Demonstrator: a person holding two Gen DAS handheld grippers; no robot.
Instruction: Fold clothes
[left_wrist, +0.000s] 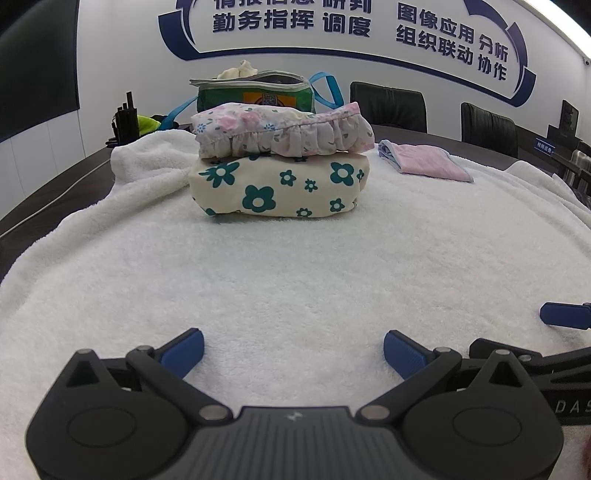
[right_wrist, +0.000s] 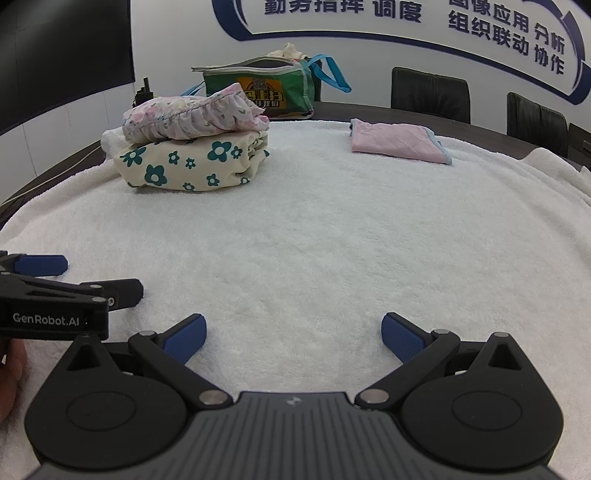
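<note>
Two folded garments are stacked on the white towel (left_wrist: 295, 266): a cream one with teal flowers (left_wrist: 277, 186) below and a pink floral ruffled one (left_wrist: 280, 129) on top. The right wrist view shows the same stack, cream garment (right_wrist: 192, 162) under the ruffled garment (right_wrist: 195, 116). A folded pink cloth (left_wrist: 428, 160) (right_wrist: 399, 142) lies flat farther right. My left gripper (left_wrist: 293, 350) is open over bare towel, well short of the stack. My right gripper (right_wrist: 291, 336) is open too and holds nothing. The left gripper's fingertip (right_wrist: 40, 265) shows at the right view's left edge.
A green bag with blue straps (left_wrist: 258, 94) (right_wrist: 262, 86) stands behind the stack, cloth poking out of it. Black chairs (left_wrist: 388, 105) (right_wrist: 430, 92) line the dark table's far side. A black stand (left_wrist: 125, 122) sits at the back left. A hand (right_wrist: 11, 380) shows at lower left.
</note>
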